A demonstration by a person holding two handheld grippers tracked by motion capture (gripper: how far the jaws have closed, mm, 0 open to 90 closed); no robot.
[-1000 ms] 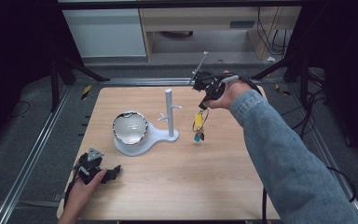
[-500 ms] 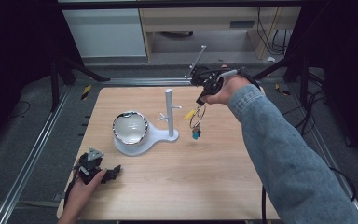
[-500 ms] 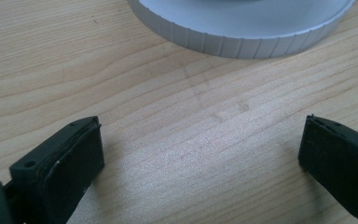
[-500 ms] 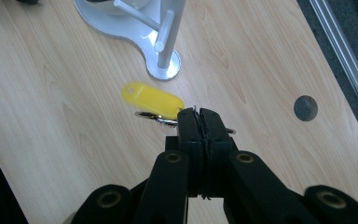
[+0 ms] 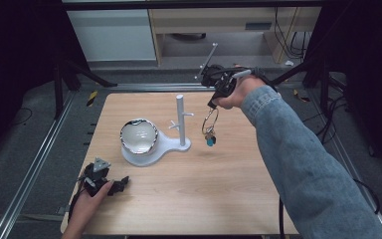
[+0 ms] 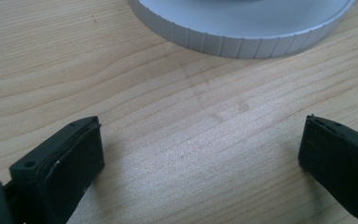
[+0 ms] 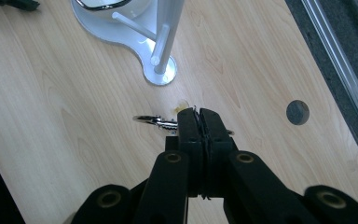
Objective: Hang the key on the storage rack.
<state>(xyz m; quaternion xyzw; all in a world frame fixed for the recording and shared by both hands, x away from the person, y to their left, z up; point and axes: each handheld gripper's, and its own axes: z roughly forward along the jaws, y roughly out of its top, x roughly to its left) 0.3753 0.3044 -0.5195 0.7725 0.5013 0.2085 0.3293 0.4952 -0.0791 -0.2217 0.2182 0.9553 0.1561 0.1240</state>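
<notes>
Pale wooden tabletop (image 5: 219, 199), dark room around. Right tongs (image 7: 199, 116) pinching key ring (image 5: 209, 122), hanging beside white peg stand (image 5: 180, 119). Left tongs (image 6: 200, 144) spread, resting near corner.

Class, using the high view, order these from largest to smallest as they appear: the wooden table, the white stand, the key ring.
1. wooden table
2. white stand
3. key ring, hanging from the right gripper
</notes>
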